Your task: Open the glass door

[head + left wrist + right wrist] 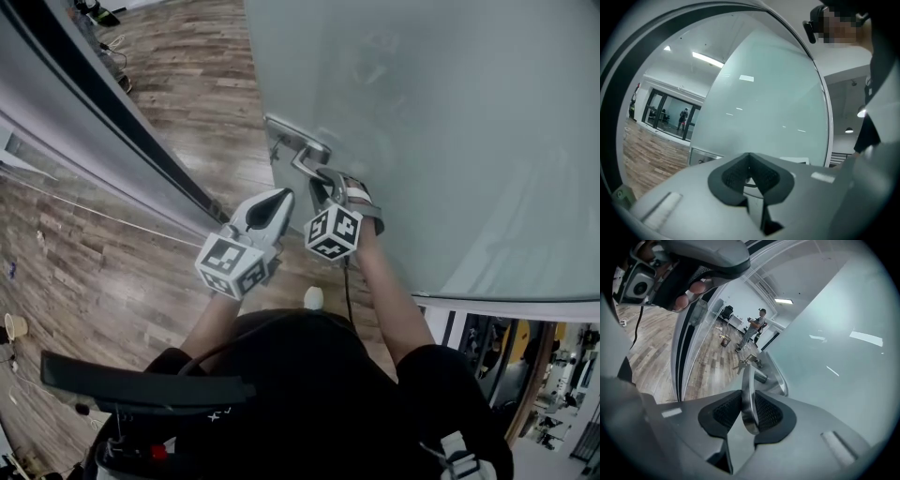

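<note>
Jaws of the left gripper [749, 158] are closed together and empty; jaws of the right gripper [749, 408] are clamped on the lever handle [748, 378] of the glass door [450, 122].
The left gripper hovers just left of the handle, apart from it, facing the frosted pane. The right gripper's pads press the lever's flat sides near its free end. The lever runs back to a metal lock plate [292, 133] at the door's edge, where keys [742, 363] hang. Left of the door are a dark-edged frame [112, 103] and the wooden floor [187, 75]; a person [754, 329] stands far off. In the head view the marker cube [333, 232] covers the right jaws.
</note>
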Demonstrator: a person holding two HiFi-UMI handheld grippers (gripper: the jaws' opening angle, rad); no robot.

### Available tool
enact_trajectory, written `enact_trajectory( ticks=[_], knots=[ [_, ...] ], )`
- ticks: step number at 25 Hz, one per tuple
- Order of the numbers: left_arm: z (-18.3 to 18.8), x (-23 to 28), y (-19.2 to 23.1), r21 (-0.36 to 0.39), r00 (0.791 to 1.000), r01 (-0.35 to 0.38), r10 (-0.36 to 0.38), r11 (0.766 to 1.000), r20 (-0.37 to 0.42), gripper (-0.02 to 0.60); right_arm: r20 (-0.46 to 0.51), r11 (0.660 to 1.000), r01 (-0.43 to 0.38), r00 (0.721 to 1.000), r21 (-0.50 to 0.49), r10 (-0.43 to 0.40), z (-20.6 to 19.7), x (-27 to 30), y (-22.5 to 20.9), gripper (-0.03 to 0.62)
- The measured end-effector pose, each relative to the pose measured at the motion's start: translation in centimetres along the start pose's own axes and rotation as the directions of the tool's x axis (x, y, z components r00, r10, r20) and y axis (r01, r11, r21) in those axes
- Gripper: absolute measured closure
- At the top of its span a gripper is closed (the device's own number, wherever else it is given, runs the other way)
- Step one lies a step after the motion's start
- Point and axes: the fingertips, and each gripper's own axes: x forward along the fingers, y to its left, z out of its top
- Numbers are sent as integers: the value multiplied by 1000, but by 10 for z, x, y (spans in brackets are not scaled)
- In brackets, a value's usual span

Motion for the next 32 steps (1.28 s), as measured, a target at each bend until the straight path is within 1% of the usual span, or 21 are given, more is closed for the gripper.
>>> enact_trajectory(
  ticks=[4,7,10,13,17,24,29,32],
  knots=[
    [-8,14,-4,18,1000,-27,27,999,-10,581,21,1000,-24,999,12,24,-6,10,-5,505],
    [-7,21,1,24,998,-59,60,998,-7,581,32,999,-42,999,21,41,-5,18,-13,507],
    [-4,24,6,20,996,-85,85,996,0,581,33,999,-46,998,29,45,-3,26,-20,508],
    [-2,25,9,31,995,-100,100,994,3,581,32,998,-49,998,40,48,0,32,-26,508],
    [0,26,11,27,993,-116,116,993,2,581,23,998,-40,999,49,39,0,39,-36,508],
    [3,31,10,18,993,-120,120,993,-12,581,6,998,-19,1000,64,19,-4,41,-54,508],
    [4,38,11,16,995,-100,100,995,-12,581,-10,997,-4,1000,80,5,-11,39,-59,510],
    [2,51,21,8,996,-83,83,997,-16,581,-22,996,-1,1000,90,3,-15,46,-64,510]
  ],
)
